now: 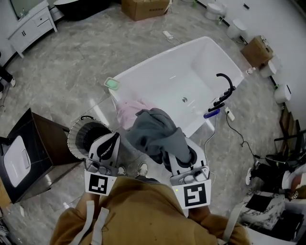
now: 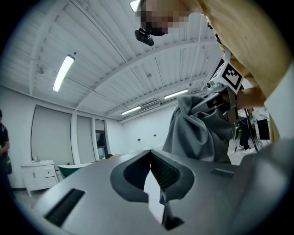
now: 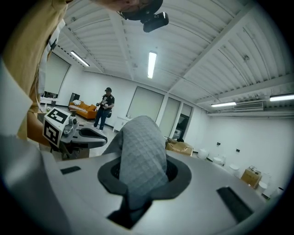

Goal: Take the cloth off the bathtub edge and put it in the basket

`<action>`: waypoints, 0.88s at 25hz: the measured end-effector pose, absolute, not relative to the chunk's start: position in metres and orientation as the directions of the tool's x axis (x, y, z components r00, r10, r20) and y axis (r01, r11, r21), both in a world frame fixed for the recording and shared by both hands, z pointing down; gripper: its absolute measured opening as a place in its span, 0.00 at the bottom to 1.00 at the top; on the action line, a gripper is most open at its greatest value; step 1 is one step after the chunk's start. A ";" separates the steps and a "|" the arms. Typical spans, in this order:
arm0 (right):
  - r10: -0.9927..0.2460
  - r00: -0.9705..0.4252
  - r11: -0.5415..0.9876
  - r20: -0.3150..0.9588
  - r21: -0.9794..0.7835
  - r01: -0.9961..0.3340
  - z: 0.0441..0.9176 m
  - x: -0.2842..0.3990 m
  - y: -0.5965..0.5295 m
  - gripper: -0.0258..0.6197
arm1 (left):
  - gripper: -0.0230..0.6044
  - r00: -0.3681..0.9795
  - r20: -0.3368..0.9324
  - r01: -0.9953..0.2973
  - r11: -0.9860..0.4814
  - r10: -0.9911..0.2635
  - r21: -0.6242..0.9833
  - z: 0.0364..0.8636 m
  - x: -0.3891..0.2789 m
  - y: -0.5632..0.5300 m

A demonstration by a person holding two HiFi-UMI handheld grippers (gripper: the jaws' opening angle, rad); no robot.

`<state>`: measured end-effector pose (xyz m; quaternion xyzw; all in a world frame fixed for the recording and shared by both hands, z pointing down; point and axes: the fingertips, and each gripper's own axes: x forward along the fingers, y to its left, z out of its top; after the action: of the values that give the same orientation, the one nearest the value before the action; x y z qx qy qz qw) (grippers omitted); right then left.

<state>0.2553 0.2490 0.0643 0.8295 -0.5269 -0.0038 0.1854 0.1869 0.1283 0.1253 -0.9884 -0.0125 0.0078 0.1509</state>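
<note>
A grey cloth hangs bunched in the air over the near edge of the white bathtub, and my right gripper is shut on it. In the right gripper view the grey cloth rises out from between the jaws. A pink cloth lies on the tub edge just behind it. The round wire basket stands on the floor to the left of the tub. My left gripper is held beside the basket, tilted upward, its jaws shut with nothing between them. The grey cloth shows to its right.
A green soap dish sits on the tub's left corner and a black faucet on its right rim. A dark cabinet stands left of the basket. Cardboard boxes and toilets line the far walls. A person stands far off.
</note>
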 end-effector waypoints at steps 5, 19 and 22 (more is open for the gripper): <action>-0.873 0.450 -0.378 0.188 0.320 -0.869 0.066 0.256 0.252 0.16 | 0.05 1.000 -0.013 0.021 -0.952 0.026 -0.306 0.120 0.185 0.130; -0.907 0.369 -0.308 0.202 0.278 -0.910 0.076 0.257 0.247 0.16 | 0.05 0.998 0.017 -0.055 -0.948 -0.064 -0.313 0.122 0.173 0.128; -0.932 0.300 -0.240 0.202 0.275 -0.931 0.080 0.250 0.242 0.16 | 0.05 0.991 0.020 -0.122 -0.938 -0.136 -0.326 0.125 0.158 0.129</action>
<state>0.2498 0.2419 0.0796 0.7873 -0.5918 -0.0021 0.1733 0.1578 0.1287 0.1251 -0.9840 0.0653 -0.0213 0.1642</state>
